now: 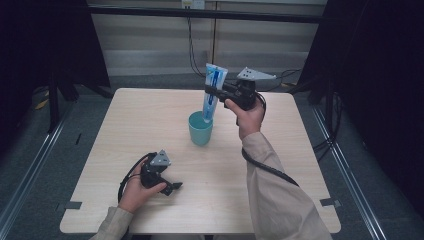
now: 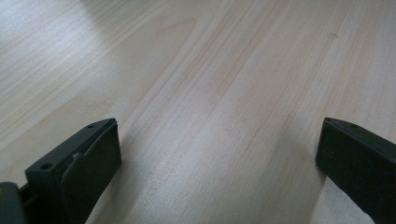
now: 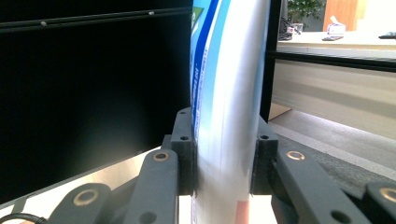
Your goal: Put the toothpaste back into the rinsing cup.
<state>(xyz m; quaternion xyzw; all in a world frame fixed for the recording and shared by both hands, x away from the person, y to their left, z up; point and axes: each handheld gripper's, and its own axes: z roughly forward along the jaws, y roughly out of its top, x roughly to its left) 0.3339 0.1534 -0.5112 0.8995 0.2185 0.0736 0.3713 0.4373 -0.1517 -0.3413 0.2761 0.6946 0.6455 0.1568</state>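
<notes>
A white and blue toothpaste tube point(image 1: 212, 92) hangs upright with its lower end just over the teal cup point(image 1: 200, 129) in the middle of the table. My right gripper point(image 1: 218, 92) is shut on the tube's middle, held level from the right. In the right gripper view the tube point(image 3: 229, 107) stands clamped between both pads point(image 3: 185, 154). My left gripper point(image 1: 172, 187) rests low on the table near the front left. In the left gripper view it point(image 2: 219, 154) stands open, with bare wood between its jaws.
The light wooden table point(image 1: 150, 120) has rounded corners. Dark curtains flank it left and right. Cables hang down the back wall point(image 1: 192, 45). A black cable trails from each gripper.
</notes>
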